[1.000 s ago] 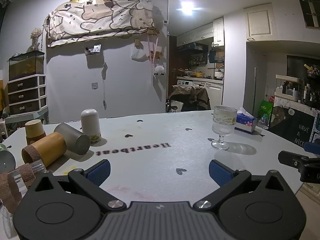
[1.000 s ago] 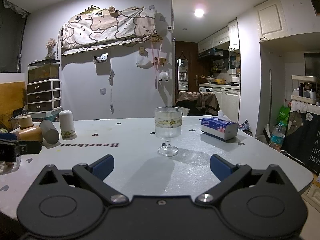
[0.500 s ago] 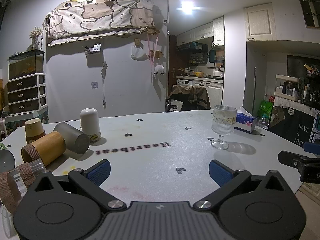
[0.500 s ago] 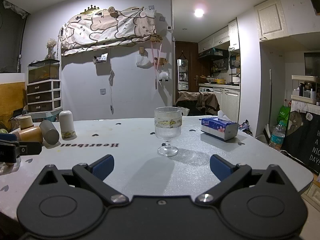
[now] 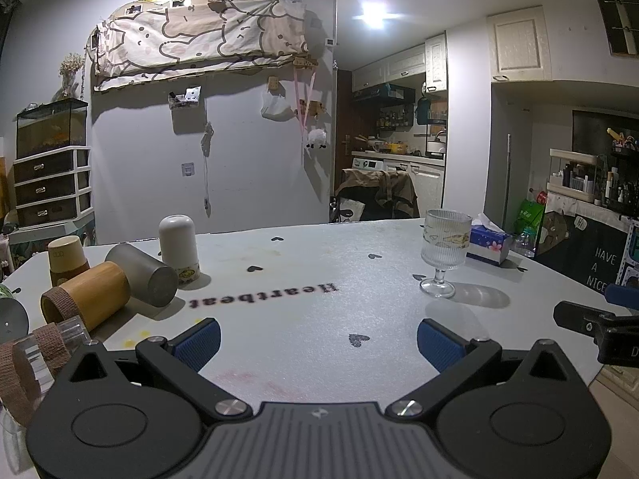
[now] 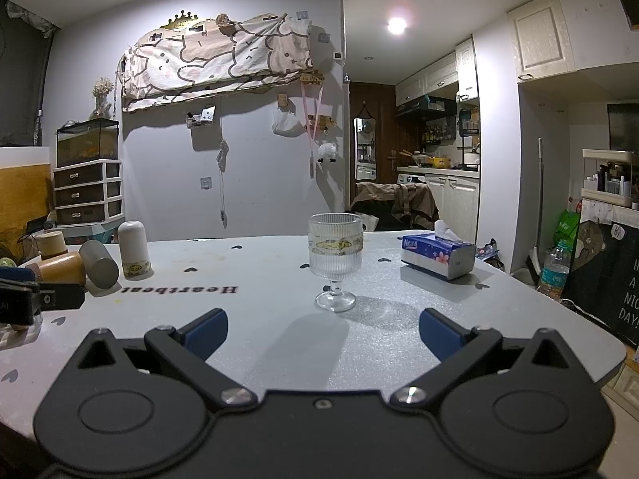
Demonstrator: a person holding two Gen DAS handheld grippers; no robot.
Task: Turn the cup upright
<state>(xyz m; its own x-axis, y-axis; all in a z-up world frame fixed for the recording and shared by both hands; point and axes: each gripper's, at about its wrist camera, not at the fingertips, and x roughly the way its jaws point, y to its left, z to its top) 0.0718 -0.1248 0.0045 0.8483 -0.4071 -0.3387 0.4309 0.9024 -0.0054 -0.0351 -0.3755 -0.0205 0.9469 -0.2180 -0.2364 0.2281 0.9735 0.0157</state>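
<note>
Two grippers are shown above the near edge of the table [image 6: 279, 343]: the left gripper [image 5: 318, 339] and the right gripper [image 6: 323, 329], each with blue-padded jaws spread wide and nothing held between them. One stemmed glass cup [image 6: 335, 261] is seen standing upright on its foot ahead of the right gripper, towards the table's right side; its bowl is clear and vertically ribbed, and a yellow-patterned band runs around it. "Heartbeat" is printed upside down on the table. Five cylindrical containers are grouped at the left edge: a bamboo one [image 5: 86, 295] and a grey one [image 5: 141, 269] lying down, a white one [image 5: 178, 249] upright. One blue tissue box [image 6: 437, 255], marked "Natural", rests near the far right edge.
</note>
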